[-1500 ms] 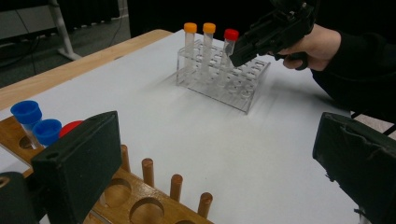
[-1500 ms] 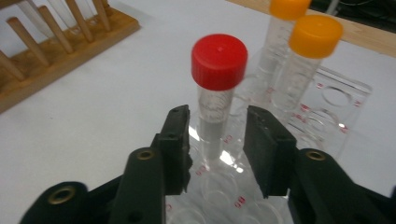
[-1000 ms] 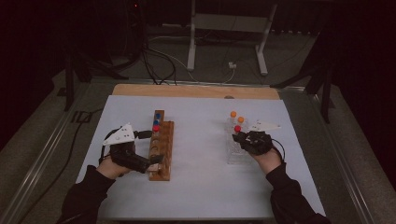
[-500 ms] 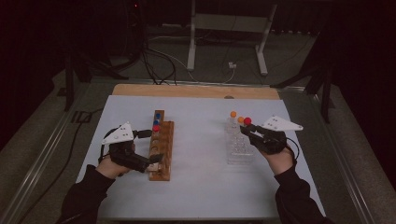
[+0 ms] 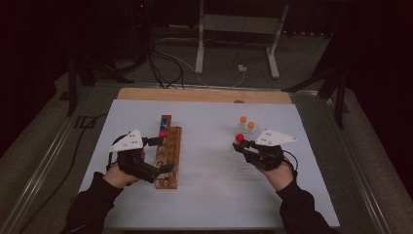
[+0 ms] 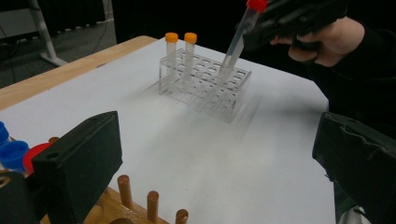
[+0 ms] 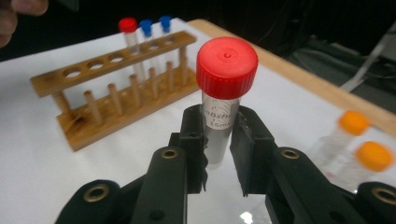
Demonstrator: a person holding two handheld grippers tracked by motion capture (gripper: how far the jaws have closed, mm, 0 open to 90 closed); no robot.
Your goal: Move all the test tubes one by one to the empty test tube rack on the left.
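Observation:
My right gripper (image 5: 242,146) (image 7: 218,128) is shut on a clear tube with a red cap (image 7: 227,60) (image 5: 239,138). In the left gripper view this tube (image 6: 236,42) hangs tilted, its lower end just over the clear plastic rack (image 6: 205,86). Two orange-capped tubes (image 6: 172,37) (image 5: 243,119) stand in that rack. My left gripper (image 5: 163,155) (image 6: 219,177) is open, its jaws wide apart beside the wooden rack (image 5: 168,163) (image 7: 116,93). That rack holds one red-capped tube (image 7: 128,24) and two blue-capped ones (image 7: 146,23) at its far end.
A white sheet (image 5: 209,195) covers the table, with a bare wooden strip (image 5: 195,95) along the far edge. Cables and a metal stand (image 5: 199,44) lie on the floor beyond. Open sheet lies between the two racks.
The right hand has shifted above the clear rack with the red-capped tube, which now leans. The left hand and the wooden rack have stayed put.

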